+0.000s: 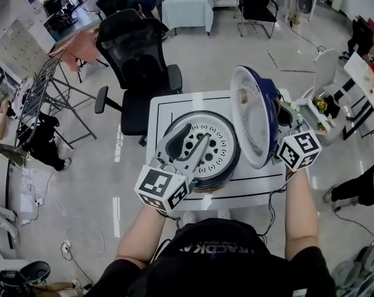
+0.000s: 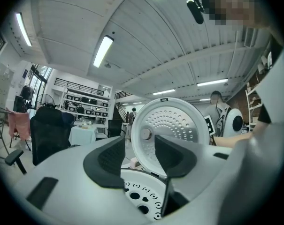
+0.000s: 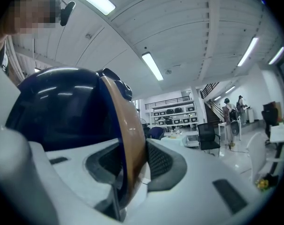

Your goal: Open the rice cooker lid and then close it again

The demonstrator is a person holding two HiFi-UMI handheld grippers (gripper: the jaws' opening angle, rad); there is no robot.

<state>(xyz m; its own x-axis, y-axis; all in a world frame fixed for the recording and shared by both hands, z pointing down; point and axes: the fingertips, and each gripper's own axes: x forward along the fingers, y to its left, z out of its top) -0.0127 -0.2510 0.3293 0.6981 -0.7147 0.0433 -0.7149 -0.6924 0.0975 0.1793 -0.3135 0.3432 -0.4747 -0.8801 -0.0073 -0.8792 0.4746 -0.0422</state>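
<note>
White table (image 1: 174,110): rice cooker (image 1: 219,166) central. Office chair (image 1: 137,60) at far edge; open floor (image 1: 236,60) beyond. Left gripper (image 1: 198,133) spread, empty; right gripper (image 3: 132,159) pinching raised lid (image 1: 251,116) rim.

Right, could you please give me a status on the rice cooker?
Right hand-held gripper clamped on the lid rim. Lid upright. Left hand-held gripper open, empty, over the rice cooker, in the lid's closing path.

- black office chair (image 1: 137,60), upper centre, just behind white surface (image 1: 205,98)
- cloth-covered table (image 1: 187,8), top centre
- second black chair (image 1: 258,2), top right
- folding rack (image 1: 41,98), left; pink cloth (image 1: 81,45) draped on it
- white chair (image 1: 326,73), right; yellow flowers (image 1: 321,106) beside it
- cables (image 1: 69,245) on floor, lower left
- shelving (image 2: 83,102), mid-left of left gripper view; ceiling strip light (image 2: 103,50) above
</note>
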